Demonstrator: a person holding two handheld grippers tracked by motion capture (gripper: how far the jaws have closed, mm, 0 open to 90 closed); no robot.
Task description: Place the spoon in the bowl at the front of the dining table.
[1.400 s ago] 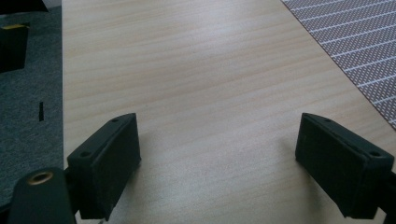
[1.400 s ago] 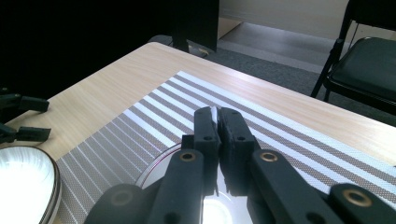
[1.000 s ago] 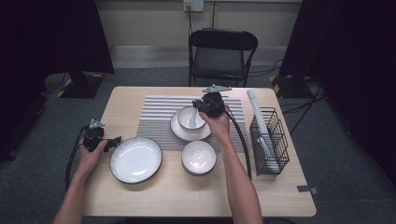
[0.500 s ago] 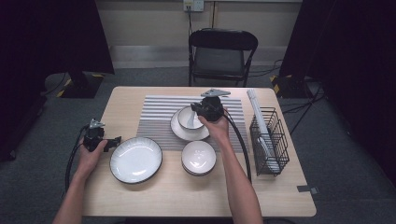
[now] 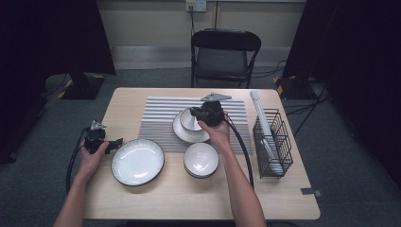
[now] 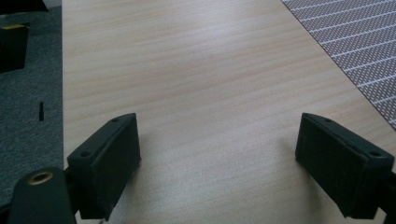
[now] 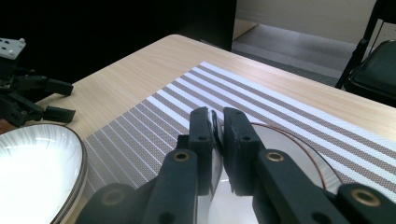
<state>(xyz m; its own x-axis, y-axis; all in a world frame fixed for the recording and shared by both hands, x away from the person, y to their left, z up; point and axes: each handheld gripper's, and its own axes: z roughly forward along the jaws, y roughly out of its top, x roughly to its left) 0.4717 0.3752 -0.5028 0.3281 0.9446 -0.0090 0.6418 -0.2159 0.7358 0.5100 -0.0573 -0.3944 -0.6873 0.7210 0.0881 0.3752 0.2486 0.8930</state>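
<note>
My right gripper (image 5: 196,113) reaches from the right over a small white bowl (image 5: 189,121) that sits in a white plate (image 5: 182,133) on the striped mat. In the right gripper view the bowl's thin rim (image 7: 216,122) stands between the two pads (image 7: 201,135). The jaws have just been opening a little, and a sliver of gap shows on the right of the rim. My left gripper (image 5: 116,143) rests open and empty on bare wood at the table's left (image 6: 219,163), beside a large dark-rimmed plate (image 5: 137,162).
Stacked small bowls (image 5: 201,160) sit near the front, under my right forearm. A black wire rack (image 5: 272,142) with white pieces in it stands at the right edge. A folding chair (image 5: 226,52) is behind the table. The striped mat (image 5: 161,113) covers the far middle.
The right hand has shifted slightly toward me over the bowl and plate. The left hand has not moved.
</note>
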